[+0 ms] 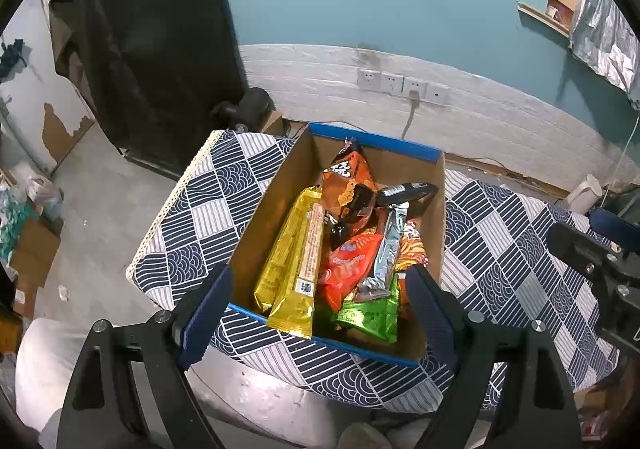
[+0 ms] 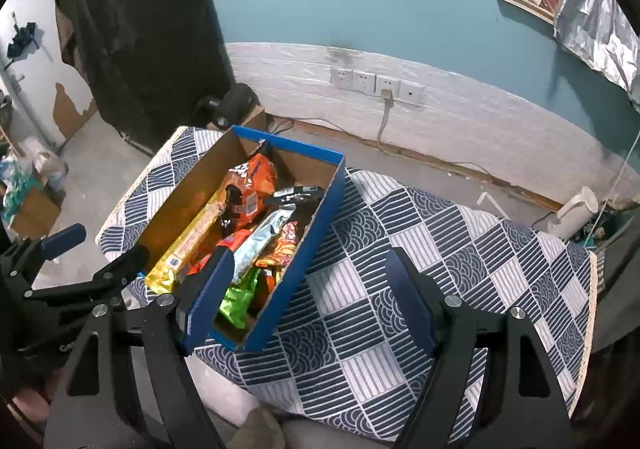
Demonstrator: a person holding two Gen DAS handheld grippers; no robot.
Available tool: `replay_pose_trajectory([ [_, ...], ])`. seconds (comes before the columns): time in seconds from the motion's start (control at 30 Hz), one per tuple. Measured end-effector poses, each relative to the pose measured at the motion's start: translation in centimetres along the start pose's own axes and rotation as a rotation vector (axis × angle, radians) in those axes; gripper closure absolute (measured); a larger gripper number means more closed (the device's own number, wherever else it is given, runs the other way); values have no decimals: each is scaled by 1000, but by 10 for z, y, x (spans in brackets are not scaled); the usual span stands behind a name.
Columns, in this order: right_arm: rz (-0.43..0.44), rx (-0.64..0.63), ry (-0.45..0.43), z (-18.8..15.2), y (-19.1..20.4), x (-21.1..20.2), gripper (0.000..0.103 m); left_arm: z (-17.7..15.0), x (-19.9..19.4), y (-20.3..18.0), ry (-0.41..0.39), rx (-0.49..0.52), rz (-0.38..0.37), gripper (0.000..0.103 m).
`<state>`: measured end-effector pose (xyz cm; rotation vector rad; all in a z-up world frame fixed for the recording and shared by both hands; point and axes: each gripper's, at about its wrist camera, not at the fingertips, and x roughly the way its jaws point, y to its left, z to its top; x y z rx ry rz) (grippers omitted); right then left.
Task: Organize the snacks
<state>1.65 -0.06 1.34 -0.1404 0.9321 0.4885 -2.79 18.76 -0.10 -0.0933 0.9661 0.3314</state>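
Note:
A blue-sided cardboard box (image 1: 264, 209) stands on a table with a navy and white patterned cloth (image 1: 512, 249). It holds several snack packs: a long gold pack (image 1: 294, 265), an orange bag (image 1: 348, 185), a silver pack (image 1: 388, 249), a green pack (image 1: 370, 315) and a black pack (image 1: 406, 191). My left gripper (image 1: 320, 313) is open and empty, hovering over the box's near end. In the right wrist view the box (image 2: 316, 233) lies left of my right gripper (image 2: 308, 293), which is open and empty above the cloth (image 2: 440, 257).
A black curtain (image 1: 152, 41) hangs at the back left. Wall sockets (image 1: 400, 83) sit on the white wall band behind the table. A white kettle (image 2: 576, 211) stands on the floor at the right. Cardboard boxes (image 1: 32, 257) and clutter lie on the floor at the left.

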Motion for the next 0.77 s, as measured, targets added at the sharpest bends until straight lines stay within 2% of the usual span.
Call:
replay_pose_trajectory([
  [0.77,-5,-1,1,-1,1,-1,25,-2,1,0,11,4,-8,14],
])
